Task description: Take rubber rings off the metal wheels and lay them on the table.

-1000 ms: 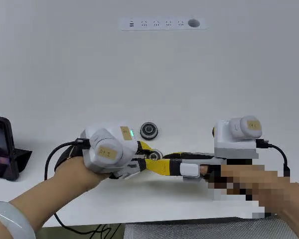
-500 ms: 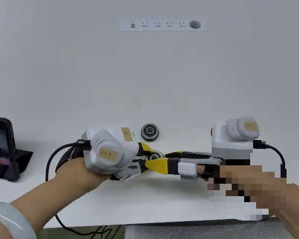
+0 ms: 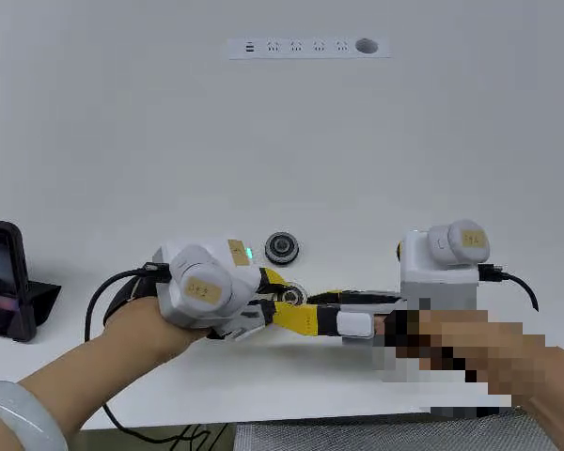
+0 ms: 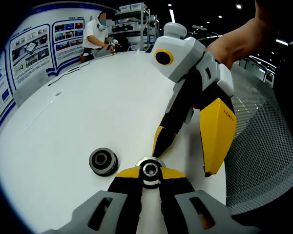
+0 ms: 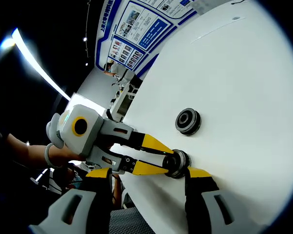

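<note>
The metal wheel (image 4: 150,169) sits at the near edge of the white surface (image 3: 291,141), clamped between the yellow tips of the left tongs (image 4: 150,172), which close on it from both sides. In the right gripper view the same wheel shows a dark outer band and lies just beside the tip of one jaw of the right tongs (image 5: 149,171); whether that tip touches it is not clear. The right tongs stand apart, their two jaws spread wide and reaching in from the opposite side, one above and one below the left tongs' jaws as the head view shows them. A second wheel (image 3: 282,247), black around its rim, lies flat on the surface just beyond the clamped one, free of both tongs. A hand (image 3: 146,329) holds the left tongs, with a black cable (image 3: 99,296) looping off beside it. A dark screen on a stand (image 3: 2,277) sits at the left edge, and a white power strip (image 3: 308,46) lies at the far side of the surface.
</note>
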The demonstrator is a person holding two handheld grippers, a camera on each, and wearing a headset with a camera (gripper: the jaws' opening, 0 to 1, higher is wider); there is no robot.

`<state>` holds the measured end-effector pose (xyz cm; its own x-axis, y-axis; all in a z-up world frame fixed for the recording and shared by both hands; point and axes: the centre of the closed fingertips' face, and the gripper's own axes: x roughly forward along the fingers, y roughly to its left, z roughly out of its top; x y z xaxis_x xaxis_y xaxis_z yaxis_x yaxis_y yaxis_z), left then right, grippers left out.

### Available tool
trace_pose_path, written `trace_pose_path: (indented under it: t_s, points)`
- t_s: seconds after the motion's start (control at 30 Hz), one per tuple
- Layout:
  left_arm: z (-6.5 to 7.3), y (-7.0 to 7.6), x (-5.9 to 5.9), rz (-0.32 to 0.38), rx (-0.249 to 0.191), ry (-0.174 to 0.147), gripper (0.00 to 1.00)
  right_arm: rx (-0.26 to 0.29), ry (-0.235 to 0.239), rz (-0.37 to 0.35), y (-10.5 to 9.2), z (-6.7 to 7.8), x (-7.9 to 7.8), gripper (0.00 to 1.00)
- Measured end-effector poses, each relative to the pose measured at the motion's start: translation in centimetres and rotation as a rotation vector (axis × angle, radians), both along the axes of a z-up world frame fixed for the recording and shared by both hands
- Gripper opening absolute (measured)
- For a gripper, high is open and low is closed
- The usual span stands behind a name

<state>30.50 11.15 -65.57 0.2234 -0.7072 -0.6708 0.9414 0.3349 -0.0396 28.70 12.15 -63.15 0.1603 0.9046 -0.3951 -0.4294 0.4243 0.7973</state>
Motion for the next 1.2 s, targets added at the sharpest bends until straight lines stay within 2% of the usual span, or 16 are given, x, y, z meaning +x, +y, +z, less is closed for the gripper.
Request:
trace_pose_path:
  t_s: [0.57,0.7,0.83,0.97,1.2]
  points:
    - [0.0,0.0,0.0,0.002,-0.004,0.002,0.13,0.001,-0.009,-0.008,0.0,0.2,0.3,0.60]
    - [0.0,0.0,0.0,0.001,-0.003,0.001,0.13,0.013,0.000,-0.007,-0.1,0.4,0.2,0.60]
    - [0.0,0.0,0.0,0.002,-0.003,0.001,0.13,0.011,0.010,-0.010,-0.1,0.0,0.2,0.58]
    - [0.1,0.0,0.0,0.001,-0.003,0.001,0.13,-0.002,0.014,-0.021,-0.4,-0.2,0.4,0.52]
    - [0.1,0.0,0.0,0.003,-0.008,0.002,0.13,-0.043,0.017,-0.047,-1.1,-1.0,1.1,0.33]
